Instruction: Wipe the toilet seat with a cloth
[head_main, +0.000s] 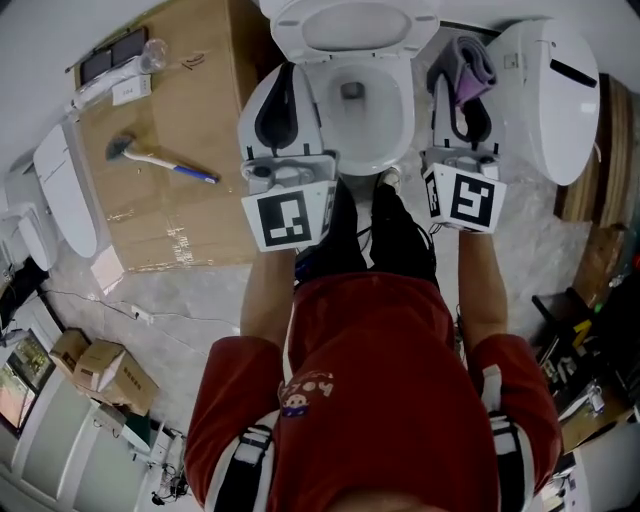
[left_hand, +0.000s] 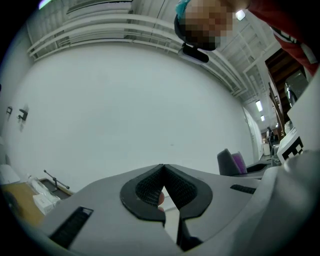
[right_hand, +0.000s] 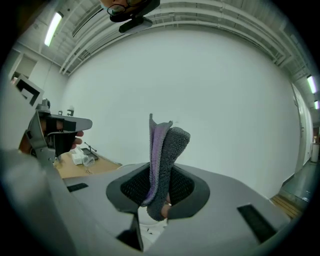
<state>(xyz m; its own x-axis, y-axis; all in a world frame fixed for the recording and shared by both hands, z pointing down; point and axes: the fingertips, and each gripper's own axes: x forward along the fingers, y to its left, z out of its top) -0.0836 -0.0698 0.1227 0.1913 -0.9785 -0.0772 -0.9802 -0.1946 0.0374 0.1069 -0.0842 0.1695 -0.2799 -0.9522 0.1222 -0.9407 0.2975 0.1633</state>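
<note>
The grey and purple cloth (right_hand: 164, 150) was clamped upright in the right gripper (right_hand: 159, 186), beside the toilet seat (head_main: 405, 110). The left gripper (left_hand: 163, 169) was clenched empty at the seat's other side.

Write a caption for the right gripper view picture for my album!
Right hand-held gripper shut on a folded grey and purple cloth, with a white wall behind.

The white ceramic toilet (head_main: 397, 140) runs off the head view's top edge. The lower end of the folded grey-and-purple cloth (right_hand: 165, 145) is buried between the pads of the right hand-held gripper (right_hand: 162, 170).
</note>
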